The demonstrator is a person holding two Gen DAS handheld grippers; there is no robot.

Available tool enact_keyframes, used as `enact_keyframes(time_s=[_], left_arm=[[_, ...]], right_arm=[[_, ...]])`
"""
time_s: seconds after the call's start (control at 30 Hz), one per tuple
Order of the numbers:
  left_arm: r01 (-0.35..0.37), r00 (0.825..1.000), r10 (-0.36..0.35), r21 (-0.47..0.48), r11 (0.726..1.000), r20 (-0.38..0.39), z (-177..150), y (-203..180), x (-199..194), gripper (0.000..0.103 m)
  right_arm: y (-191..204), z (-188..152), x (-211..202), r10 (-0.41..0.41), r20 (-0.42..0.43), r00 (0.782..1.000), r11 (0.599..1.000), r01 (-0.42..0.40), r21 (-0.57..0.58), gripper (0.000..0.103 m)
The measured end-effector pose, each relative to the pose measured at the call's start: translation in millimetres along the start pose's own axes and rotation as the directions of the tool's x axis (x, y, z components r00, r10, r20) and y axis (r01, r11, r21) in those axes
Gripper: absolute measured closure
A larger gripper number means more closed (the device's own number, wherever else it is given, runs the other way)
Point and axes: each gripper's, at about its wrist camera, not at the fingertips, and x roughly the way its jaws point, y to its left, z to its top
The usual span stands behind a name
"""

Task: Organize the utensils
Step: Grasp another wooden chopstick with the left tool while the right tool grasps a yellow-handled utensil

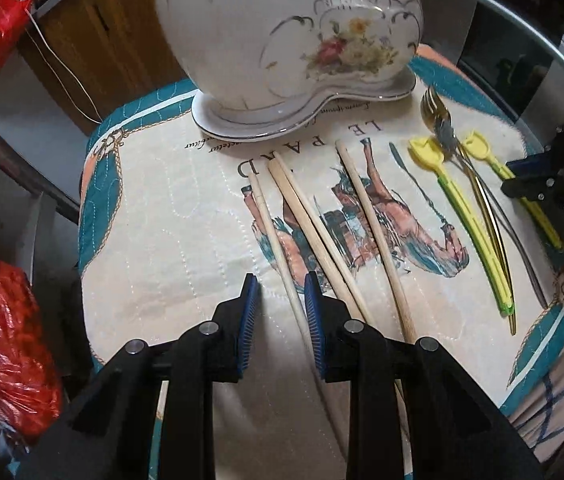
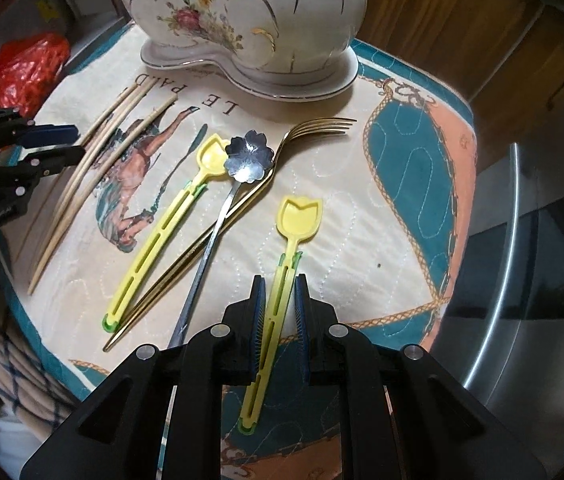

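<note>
Left wrist view: left gripper point(image 1: 281, 280) low over a quilted mat point(image 1: 170, 240), fingers parted, one chopstick running in the gap between the blue pads point(image 1: 314, 312), neither pad clearly touching it. Four chopsticks point(image 1: 322, 236) lie side by side across the printed horse figure, ends toward a white floral ceramic holder point(image 1: 290, 40) standing on its matching saucer at the far side of the mat. Right of the chopsticks: a yellow spoon point(image 1: 466, 216), a gold fork point(image 1: 436, 108) and a steel spoon point(image 1: 448, 134) crossing each other, then a second yellow spoon partly hidden behind the right gripper point(image 1: 522, 178), which enters from the right edge. Red plastic bag point(image 1: 2, 344) at lower left, off the mat. Right wrist view: right gripper point(image 2: 279, 280) straddles the handle of the near yellow spoon point(image 2: 282, 264); fingers open only a little, left pad seems to touch the handle, right pad shows a thin gap, so a firm hold cannot be confirmed. Spoon lies flat on the mat, tulip-shaped bowl pointing away. Other yellow spoon point(image 2: 162, 236) lies to the left, just beside the gold fork point(image 2: 242, 192) and the flower-bowled steel spoon point(image 2: 248, 156), whose handles cross. Chopsticks point(image 2: 94, 160) farther left, beneath the left gripper point(image 2: 64, 144). Holder point(image 2: 242, 12) stands beyond all the utensils.
</note>
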Motion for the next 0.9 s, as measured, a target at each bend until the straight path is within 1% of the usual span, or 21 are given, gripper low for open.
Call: enact_keyframes(time_s=[0.1, 0.23, 0.4, 0.47, 0.57, 0.63, 0.7, 0.87, 0.9], left_arm=[[0.006, 0.999, -0.006, 0.001, 1.000, -0.031, 2, -1, -1, 0.078], [0.020, 0.995, -0.019, 0.017, 1.000, -0.094, 7, 0, 0, 0.079], [0.048, 0.982, -0.051, -0.021, 0.999, -0.183, 23, 10, 9, 0.079], [0.044, 0.978, -0.052, -0.043, 0.998, -0.202, 26, 12, 11, 0.079], [0.040, 0.981, -0.049, -0.051, 0.998, -0.190, 27, 11, 10, 0.082], [0.052, 0.984, -0.057, -0.036, 0.998, -0.170, 23, 11, 8, 0.088], [0.058, 0.986, -0.062, -0.032, 0.998, -0.157, 20, 8, 4, 0.092], [0.079, 0.989, -0.084, -0.043, 0.996, -0.125, 10, 6, 3, 0.094], [0.088, 0.989, -0.093, -0.043, 0.995, -0.118, 7, 5, 1, 0.096]], right_arm=[[2, 3, 1, -0.012, -0.019, 1.000, 1.000, 0.011, -0.011, 0.089], [2, 12, 3, -0.004, -0.073, 0.997, 1.000, 0.003, -0.012, 0.089], [9, 24, 6, -0.042, -0.128, 0.991, 0.998, 0.035, -0.057, 0.089], [10, 25, 7, -0.033, -0.135, 0.990, 0.998, 0.026, -0.056, 0.089], [10, 24, 6, -0.023, -0.117, 0.993, 0.998, 0.017, -0.055, 0.089], [8, 21, 5, -0.009, -0.098, 0.995, 0.999, 0.005, -0.040, 0.090], [5, 17, 3, 0.004, -0.080, 0.997, 1.000, -0.006, -0.023, 0.091], [-9, 10, 4, 0.068, -0.054, 0.996, 0.997, -0.066, 0.048, 0.092], [-12, 10, 4, 0.080, -0.048, 0.996, 0.995, -0.077, 0.058, 0.092]])
